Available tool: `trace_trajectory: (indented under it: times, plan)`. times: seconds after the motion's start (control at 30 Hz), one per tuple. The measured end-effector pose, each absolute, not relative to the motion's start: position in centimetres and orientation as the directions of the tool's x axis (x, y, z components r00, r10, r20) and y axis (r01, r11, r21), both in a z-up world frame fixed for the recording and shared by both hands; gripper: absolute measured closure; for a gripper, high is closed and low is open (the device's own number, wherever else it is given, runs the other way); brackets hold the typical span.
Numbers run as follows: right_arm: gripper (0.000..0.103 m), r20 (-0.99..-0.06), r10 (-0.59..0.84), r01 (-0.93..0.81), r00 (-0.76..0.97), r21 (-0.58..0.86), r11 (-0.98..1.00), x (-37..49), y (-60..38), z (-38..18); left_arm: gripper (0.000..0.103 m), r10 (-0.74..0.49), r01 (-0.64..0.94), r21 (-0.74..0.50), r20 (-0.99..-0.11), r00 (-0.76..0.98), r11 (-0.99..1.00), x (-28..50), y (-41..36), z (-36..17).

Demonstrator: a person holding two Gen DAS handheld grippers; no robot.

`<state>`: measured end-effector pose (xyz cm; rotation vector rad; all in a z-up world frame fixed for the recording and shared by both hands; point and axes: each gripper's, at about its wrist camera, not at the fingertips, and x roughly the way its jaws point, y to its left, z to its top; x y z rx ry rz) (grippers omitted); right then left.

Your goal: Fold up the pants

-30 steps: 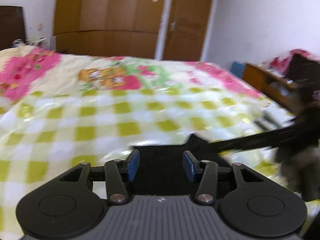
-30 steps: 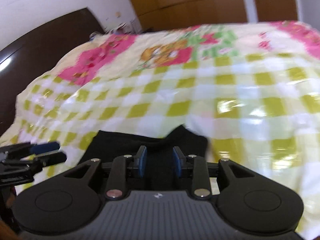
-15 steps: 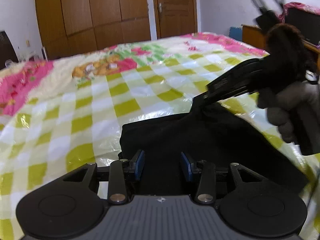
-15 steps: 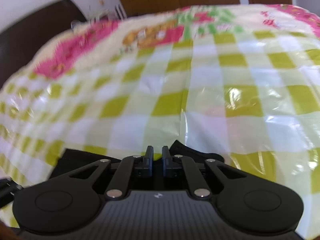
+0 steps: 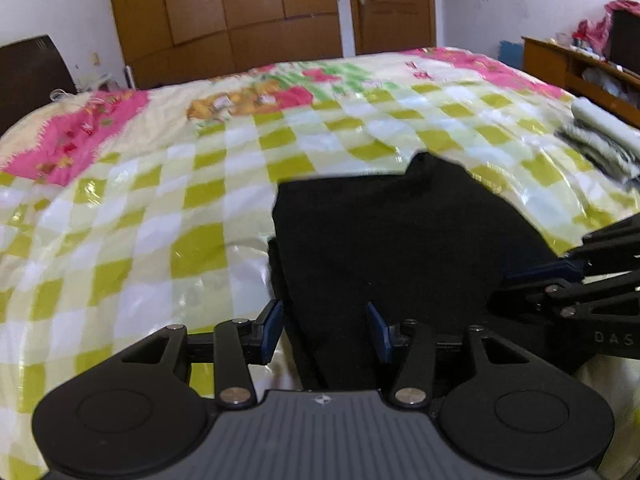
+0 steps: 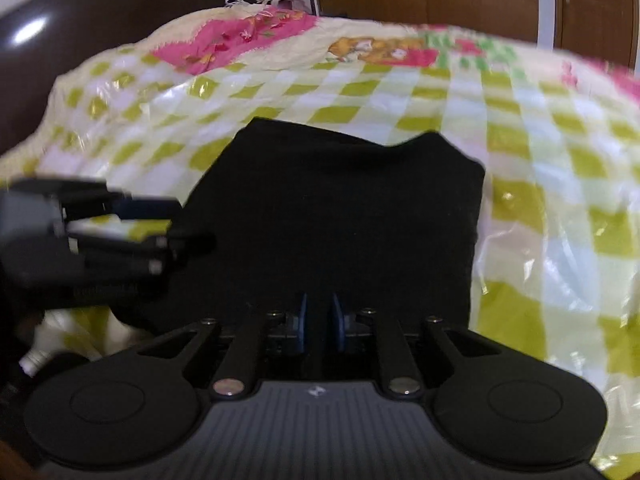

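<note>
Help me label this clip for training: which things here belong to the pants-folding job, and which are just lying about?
Job:
- black pants, lying partly folded on the bed
- left gripper, fingers apart over the pants' near edge
- right gripper, fingers narrowly apart above the pants

Lying about:
- checked bedcover
- folded grey and white cloths
- wardrobe
- door
- side desk

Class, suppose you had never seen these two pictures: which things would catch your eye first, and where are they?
First the black pants, folded flat near the front edge of the bed. Next the loud bedspread under them, yellow-green checks with pink flowers further back. Then the left gripper, its blue fingers standing apart over the cloth's near left corner.
</note>
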<state>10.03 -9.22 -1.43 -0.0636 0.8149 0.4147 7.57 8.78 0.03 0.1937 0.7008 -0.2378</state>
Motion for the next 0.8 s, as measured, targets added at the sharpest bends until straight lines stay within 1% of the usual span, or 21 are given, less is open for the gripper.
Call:
trace_trajectory:
  times: [0.13, 0.23, 0.3, 0.43, 0.63, 0.67, 0.8]
  plan:
    - [0.087, -0.698, 0.345, -0.352, 0.628, 0.141, 0.925, 9.1, -9.9, 0.7, 0.043, -0.154, 0.258, 0.077, -0.628, 0.763, 0.963, 5.8, 8.4, 1.7]
    - [0.086, -0.683, 0.315, -0.319, 0.659, 0.126, 0.939, 8.3, -10.5, 1.7, 0.038, -0.159, 0.241, 0.049, -0.623, 0.766, 0.969, 4.5, 7.9, 2.1]
    - [0.086, -0.687, 0.303, -0.29, 0.66, 0.139, 0.947, 8.0, -11.0, 1.9, 0.036, -0.152, 0.225, 0.039, -0.626, 0.765, 0.974, 3.8, 7.7, 1.9]
    - [0.086, -0.701, 0.271, -0.249, 0.66, 0.136, 0.959, 7.0, -11.6, 1.7, 0.036, -0.156, 0.197, -0.009, -0.645, 0.748, 0.98, 2.8, 7.4, 1.3]
    - [0.086, -0.709, 0.251, -0.226, 0.659, 0.132, 0.965, 5.3, -12.2, 1.7, 0.034, -0.149, 0.166, -0.035, -0.641, 0.753, 0.986, 1.8, 7.2, 1.5]
    - [0.086, -0.709, 0.247, -0.222, 0.66, 0.13, 0.966, 5.1, -12.2, 1.7, 0.033, -0.146, 0.167, -0.027, -0.639, 0.756, 0.986, 1.6, 7.1, 1.6]
    - [0.086, -0.708, 0.249, -0.221, 0.661, 0.134, 0.966, 4.3, -12.1, 1.9, 0.022, -0.11, 0.158, 0.02, -0.631, 0.768, 0.987, 0.6, 6.7, 1.8]
